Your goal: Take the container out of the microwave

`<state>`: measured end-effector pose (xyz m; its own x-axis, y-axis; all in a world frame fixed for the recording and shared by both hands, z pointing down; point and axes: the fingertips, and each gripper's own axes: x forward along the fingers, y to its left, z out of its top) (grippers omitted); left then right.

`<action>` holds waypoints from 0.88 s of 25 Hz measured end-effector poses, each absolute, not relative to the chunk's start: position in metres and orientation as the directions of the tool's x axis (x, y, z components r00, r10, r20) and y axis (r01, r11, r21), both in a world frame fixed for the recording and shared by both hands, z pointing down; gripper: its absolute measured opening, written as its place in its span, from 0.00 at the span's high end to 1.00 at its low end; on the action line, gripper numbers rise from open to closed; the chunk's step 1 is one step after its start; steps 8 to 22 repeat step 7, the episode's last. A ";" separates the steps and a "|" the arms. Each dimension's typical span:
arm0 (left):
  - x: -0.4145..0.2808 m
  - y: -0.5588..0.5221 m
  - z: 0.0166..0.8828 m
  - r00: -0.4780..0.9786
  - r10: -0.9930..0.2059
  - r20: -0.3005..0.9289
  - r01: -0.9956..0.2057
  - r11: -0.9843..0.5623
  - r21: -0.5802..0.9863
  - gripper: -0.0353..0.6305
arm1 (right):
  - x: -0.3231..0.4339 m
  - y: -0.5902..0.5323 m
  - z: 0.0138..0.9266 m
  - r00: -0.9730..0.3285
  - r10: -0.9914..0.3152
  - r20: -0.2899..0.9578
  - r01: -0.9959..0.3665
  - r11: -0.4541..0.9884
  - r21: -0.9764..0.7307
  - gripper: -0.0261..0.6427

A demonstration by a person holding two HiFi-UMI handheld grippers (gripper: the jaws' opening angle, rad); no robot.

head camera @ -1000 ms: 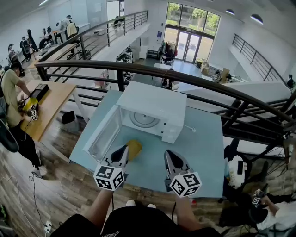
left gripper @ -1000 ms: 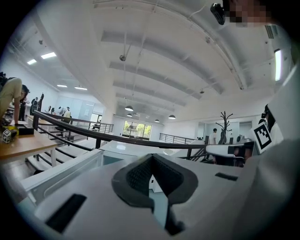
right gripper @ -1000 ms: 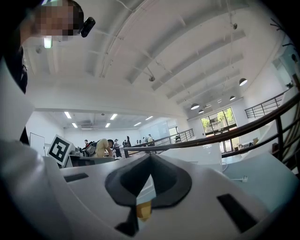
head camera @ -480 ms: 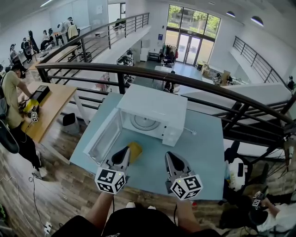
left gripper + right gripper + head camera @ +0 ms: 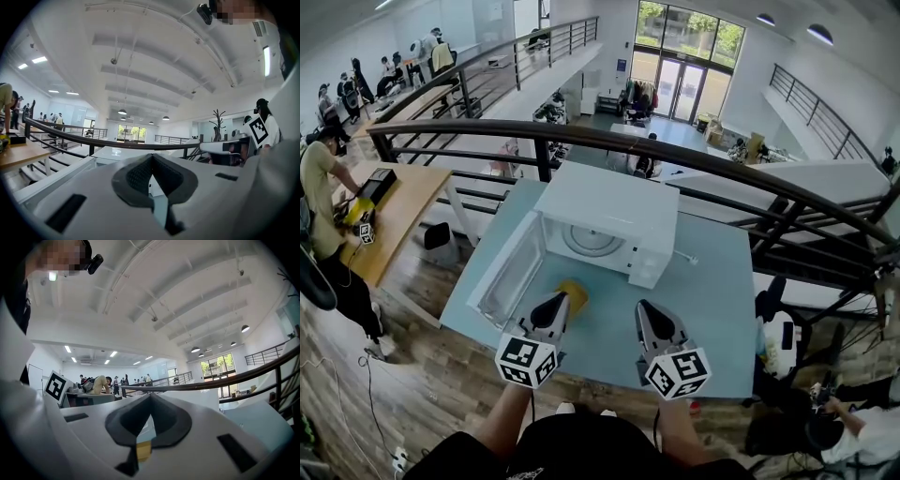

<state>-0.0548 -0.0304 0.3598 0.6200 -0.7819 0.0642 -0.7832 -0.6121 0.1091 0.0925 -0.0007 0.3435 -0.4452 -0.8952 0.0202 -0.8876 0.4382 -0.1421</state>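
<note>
Two hand-held grippers hang low over the counter (image 5: pixel 712 300), in front of the microwave (image 5: pixel 609 211). The left hand-held gripper (image 5: pixel 557 304) has its jaws fully together with nothing between them. The right hand-held gripper (image 5: pixel 645 309) is likewise closed and empty.

The microwave door (image 5: pixel 511 272) stands wide open to the left. Only the turntable (image 5: pixel 592 242) shows in the cavity. The yellow container (image 5: pixel 575 292) stands on the counter outside the microwave, between the door and the cavity mouth, just beyond the left jaw tips. Contact cannot be confirmed.

In the right gripper view, a yellow patch (image 5: pixel 144 450) shows in the gap beneath the pads; it is possibly the container.
</note>
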 end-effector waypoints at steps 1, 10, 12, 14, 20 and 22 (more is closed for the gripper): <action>-0.056 -0.031 0.361 0.620 -0.782 0.068 -0.784 -0.612 0.107 0.94 | 0.092 -0.001 0.344 -0.446 -0.895 0.023 -0.888 0.438 -0.142 0.95; -0.057 -0.035 0.367 0.629 -0.773 0.085 -0.777 -0.620 0.111 0.94 | 0.088 -0.006 0.349 -0.449 -0.893 0.033 -0.887 0.440 -0.141 0.95; -0.057 -0.035 0.367 0.629 -0.773 0.085 -0.777 -0.620 0.111 0.94 | 0.088 -0.006 0.349 -0.449 -0.893 0.033 -0.887 0.440 -0.141 0.95; -0.057 -0.035 0.367 0.629 -0.773 0.085 -0.777 -0.620 0.111 0.94 | 0.088 -0.006 0.349 -0.449 -0.893 0.033 -0.887 0.440 -0.141 0.95; -0.057 -0.035 0.367 0.629 -0.773 0.085 -0.777 -0.620 0.111 0.94 | 0.088 -0.006 0.349 -0.449 -0.893 0.033 -0.887 0.440 -0.141 0.95; -0.057 -0.035 0.367 0.629 -0.773 0.085 -0.777 -0.620 0.111 0.94 | 0.088 -0.006 0.349 -0.449 -0.893 0.033 -0.887 0.440 -0.141 0.95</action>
